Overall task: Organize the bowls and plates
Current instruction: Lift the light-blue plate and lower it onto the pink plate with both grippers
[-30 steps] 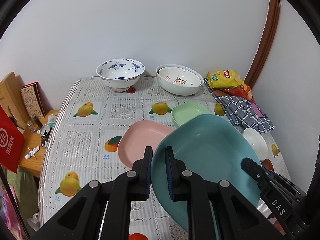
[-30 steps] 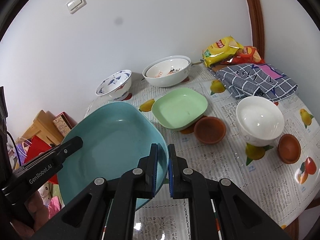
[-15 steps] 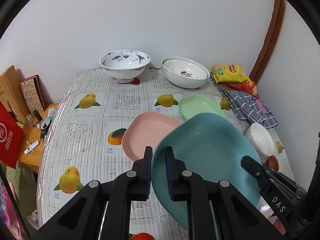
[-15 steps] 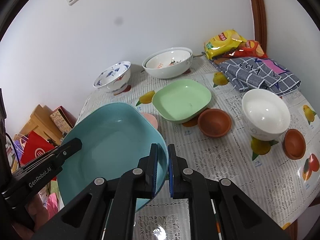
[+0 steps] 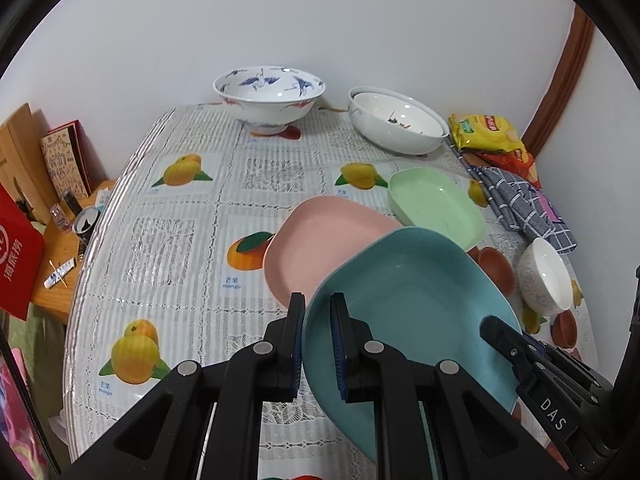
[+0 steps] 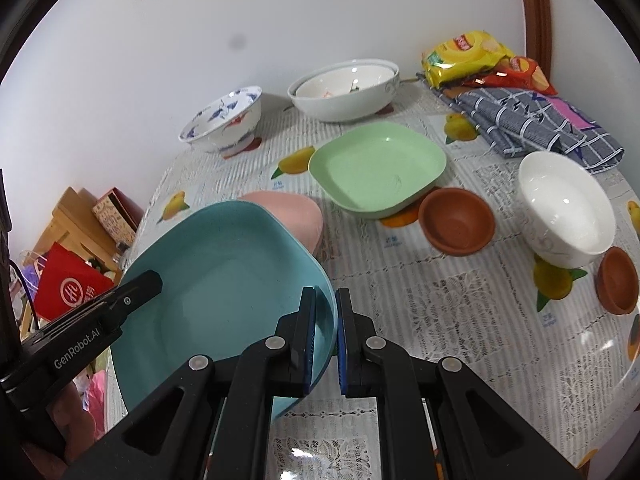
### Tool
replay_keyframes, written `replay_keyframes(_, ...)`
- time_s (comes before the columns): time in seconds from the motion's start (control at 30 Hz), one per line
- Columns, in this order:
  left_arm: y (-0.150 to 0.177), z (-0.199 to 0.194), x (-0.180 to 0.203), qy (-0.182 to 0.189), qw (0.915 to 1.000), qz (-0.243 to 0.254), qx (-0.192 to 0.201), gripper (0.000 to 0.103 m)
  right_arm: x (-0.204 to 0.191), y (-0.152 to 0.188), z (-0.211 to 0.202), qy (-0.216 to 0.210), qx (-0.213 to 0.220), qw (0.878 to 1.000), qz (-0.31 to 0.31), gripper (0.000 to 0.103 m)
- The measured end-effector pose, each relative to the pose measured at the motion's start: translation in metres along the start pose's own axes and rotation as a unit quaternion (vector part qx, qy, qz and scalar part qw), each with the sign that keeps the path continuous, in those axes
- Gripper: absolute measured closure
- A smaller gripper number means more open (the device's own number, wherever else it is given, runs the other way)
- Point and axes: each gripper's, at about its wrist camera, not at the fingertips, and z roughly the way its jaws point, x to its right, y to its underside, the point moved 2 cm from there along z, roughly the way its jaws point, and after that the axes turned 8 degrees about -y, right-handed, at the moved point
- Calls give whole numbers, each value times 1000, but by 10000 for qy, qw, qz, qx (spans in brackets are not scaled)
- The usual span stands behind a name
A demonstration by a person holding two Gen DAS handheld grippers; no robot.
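Left wrist view: teal plate (image 5: 408, 304) is clamped at its rim by left tool (image 5: 318, 340).
Right tool (image 6: 325, 332): closed on rim opposite.
Pink plate (image 5: 320, 240): on desk (image 5: 168, 240), at 11 o'clock of teal plate.

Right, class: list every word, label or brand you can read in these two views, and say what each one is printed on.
"DAS": right gripper arm, left wrist view.
"GenRobot.AI": left gripper arm, right wrist view.
"mango": tablecloth, under the fruit picture, with Chinese characters.
Red bag: large white Chinese characters.
Yellow snack bag: logo too blurred to read.
Book cover: lettering too small.
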Motion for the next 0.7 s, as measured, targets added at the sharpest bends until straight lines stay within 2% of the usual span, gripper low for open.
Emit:
replay_keyframes(0.37, -1, 28, -19, -38, 9994, -251, -223, 90, -9, -4, 33, 19, -214, 9997, -123, 94)
replay_keyframes(0.7, -19, 46, -29, -45, 9987, -449, -227, 90, -19, -25, 55, 18, -204, 9992, -337, 94)
